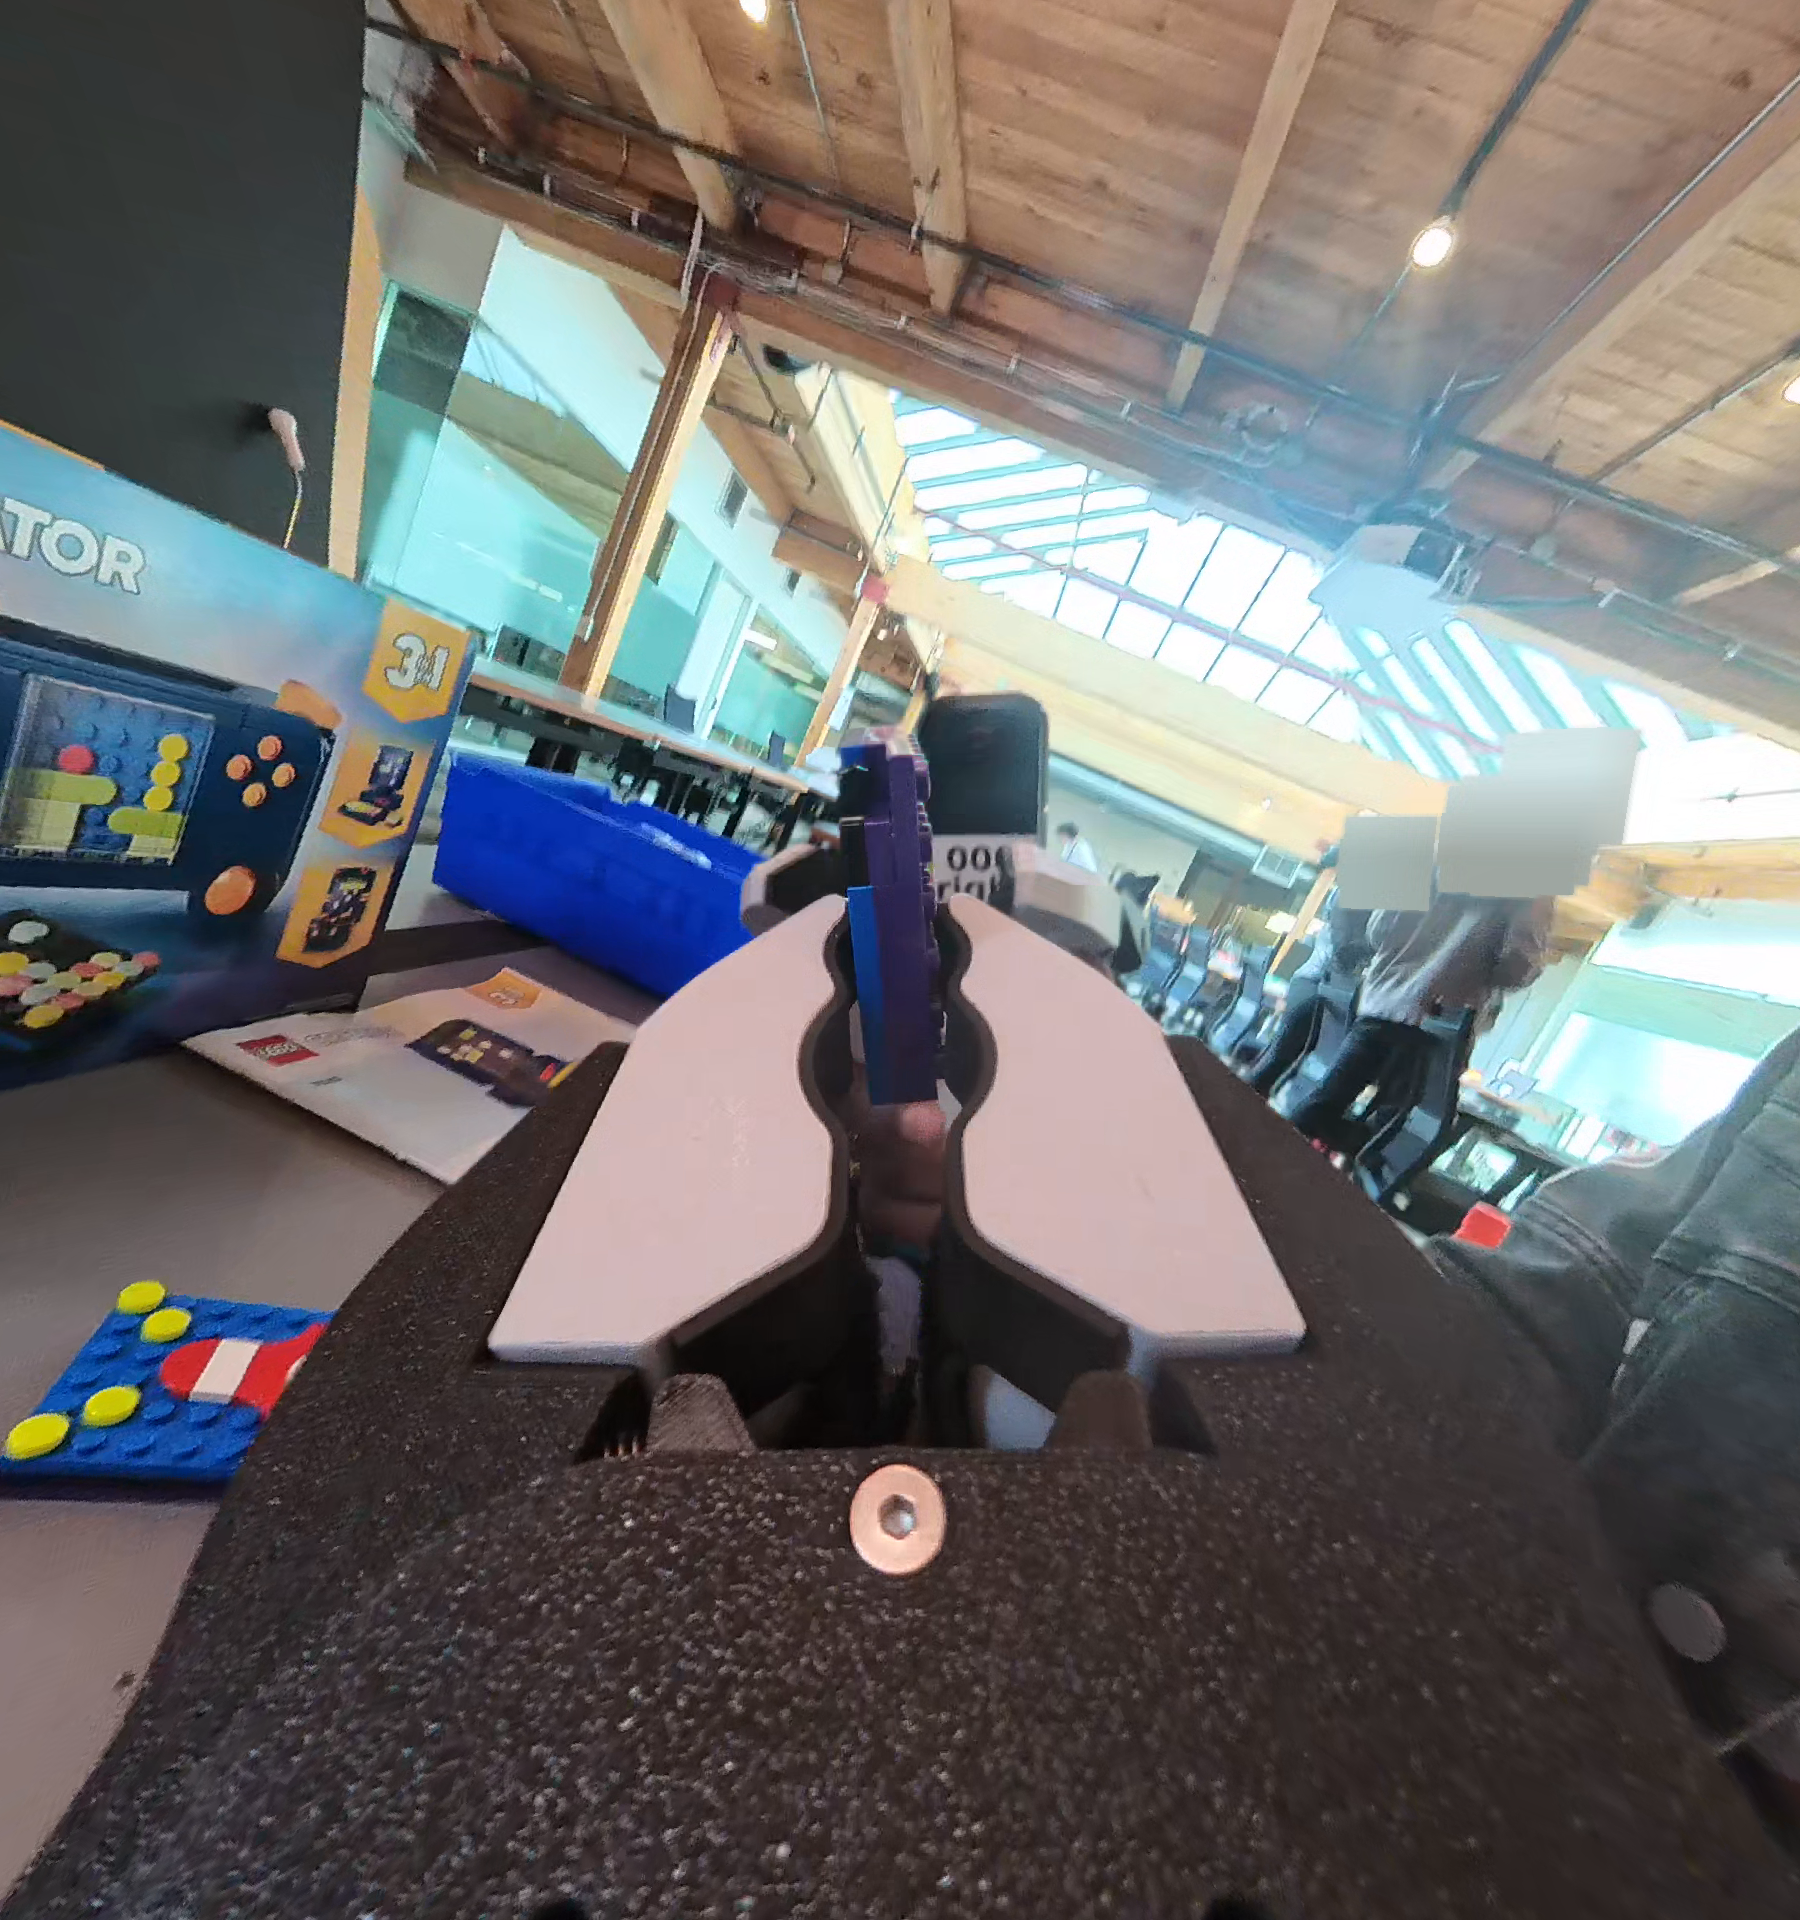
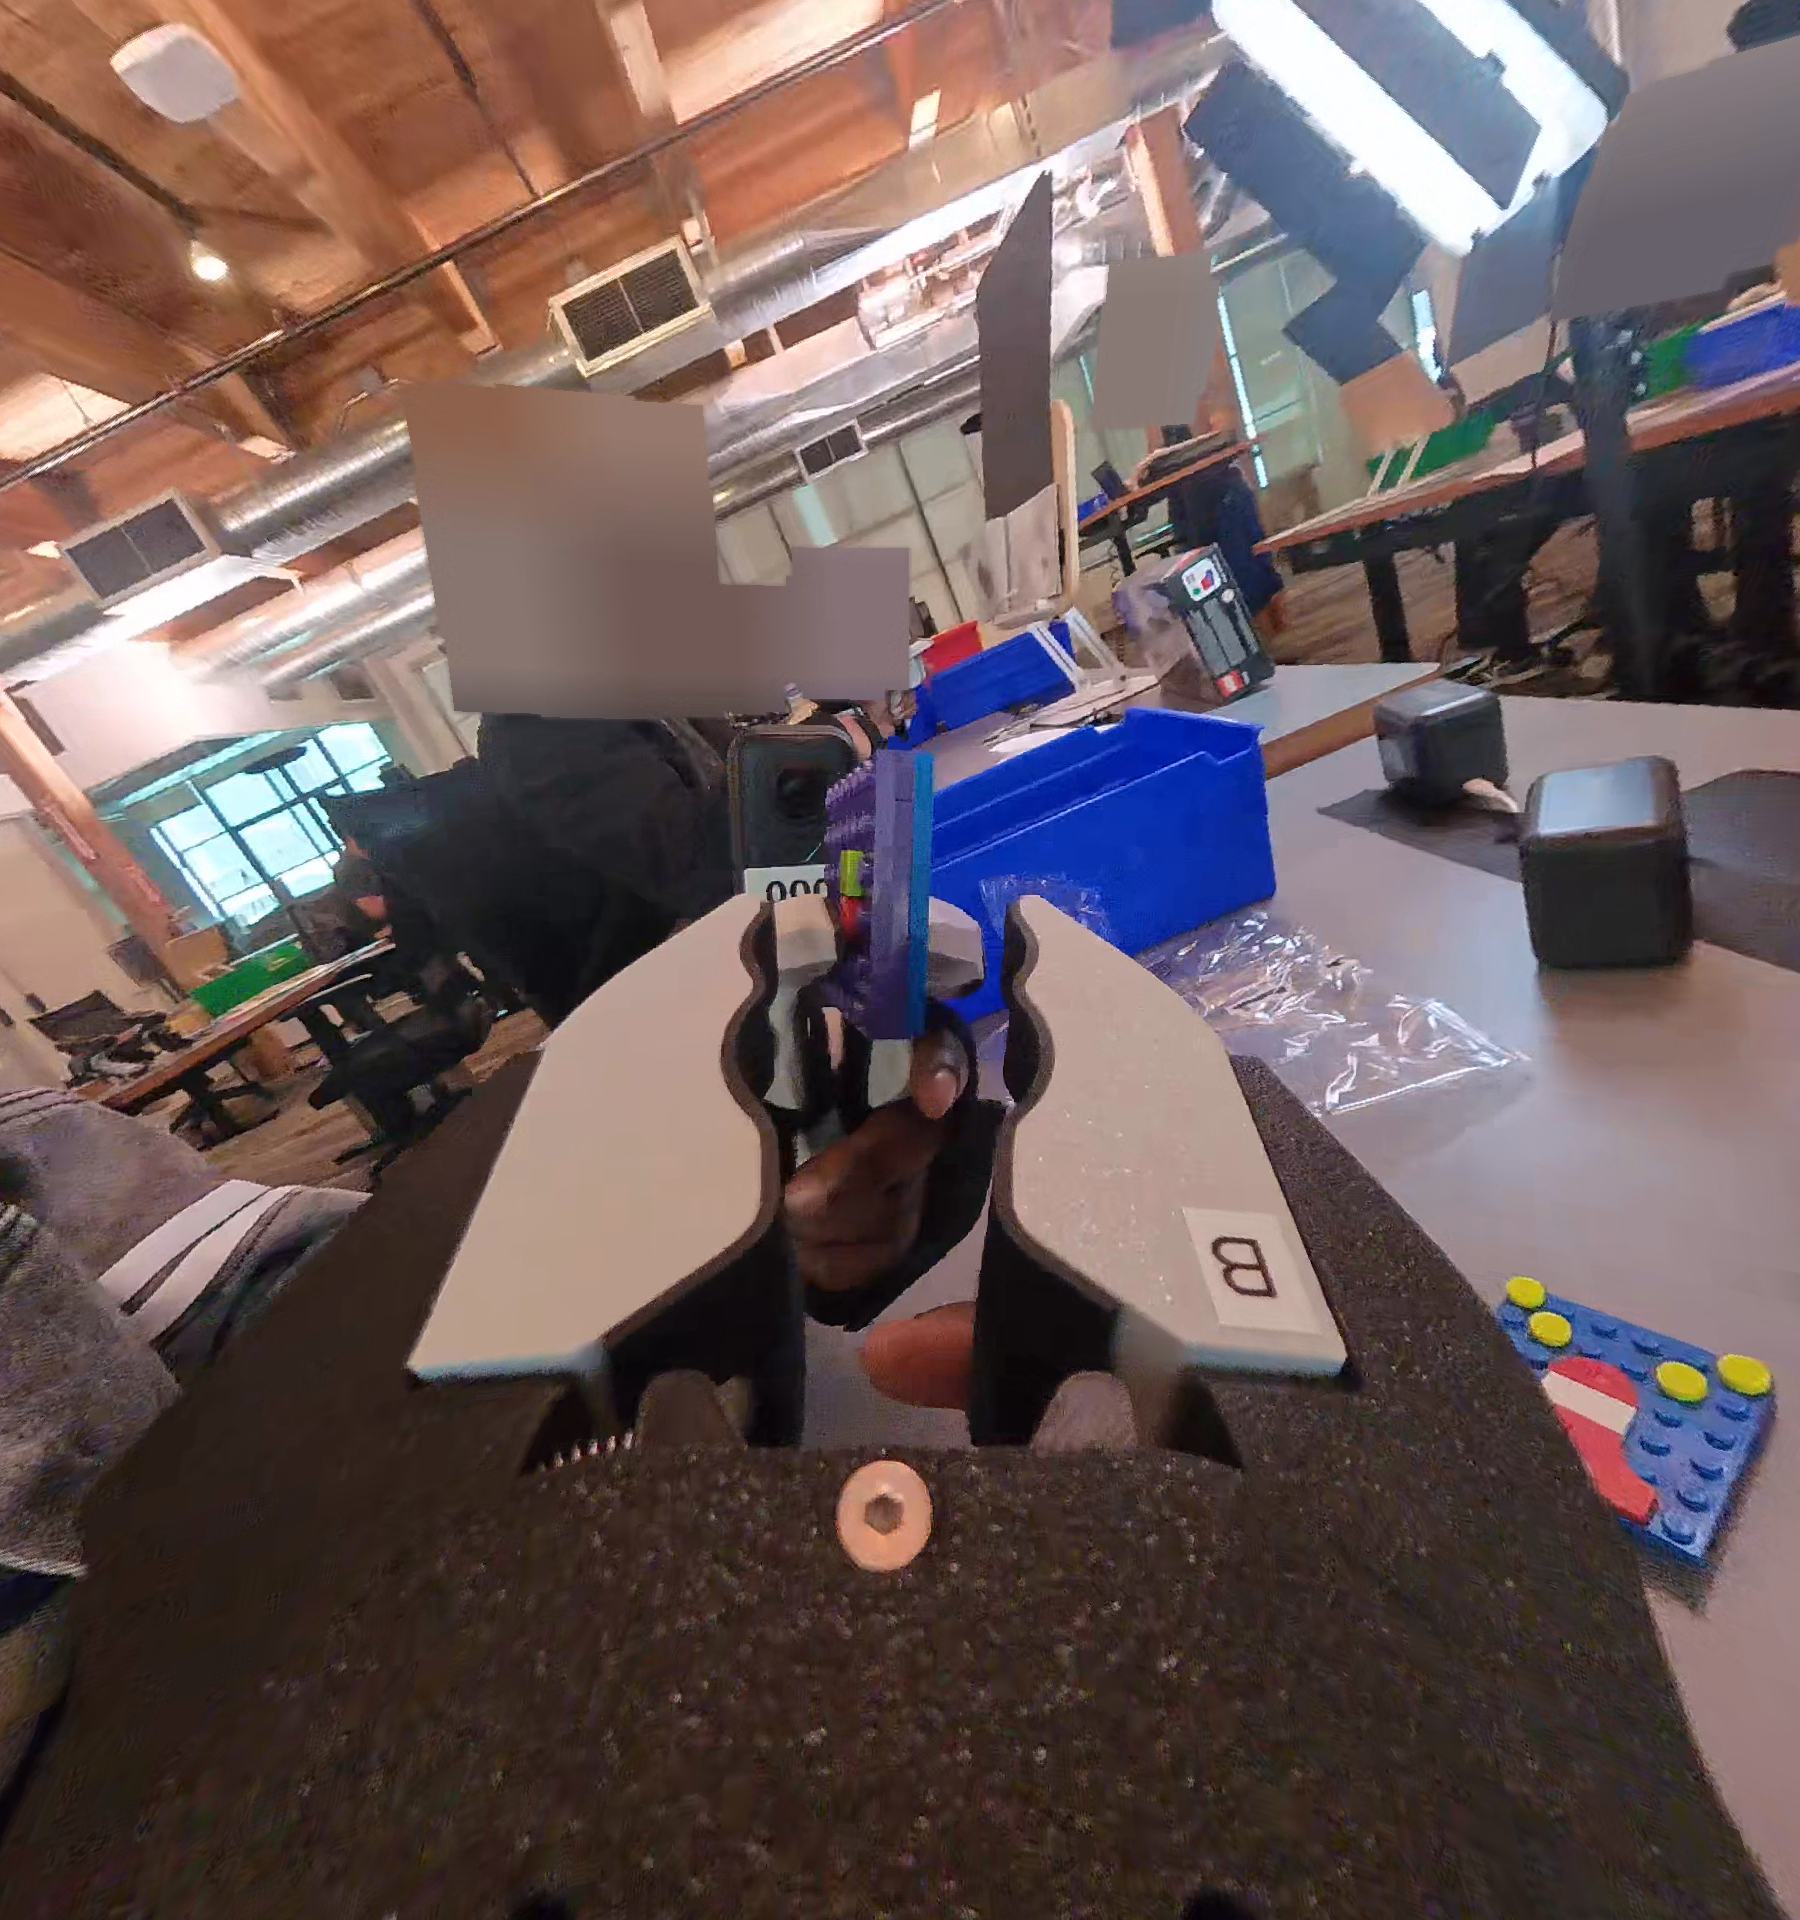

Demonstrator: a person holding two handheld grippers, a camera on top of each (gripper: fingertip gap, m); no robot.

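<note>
My left gripper is shut on a flat purple and blue brick assembly and holds it upright on edge above the grey table. In the right wrist view the same assembly stands between the fingers of the left gripper, with small green and red parts on its purple face. My right gripper is open and empty. It faces the left one, and its fingers straddle the assembly without closing on it. A person's hand shows behind the grippers.
A blue plate with yellow studs and a red and white piece lies on the table, also in the right wrist view. A toy box, booklet, blue bin, clear bag and black cubes stand around.
</note>
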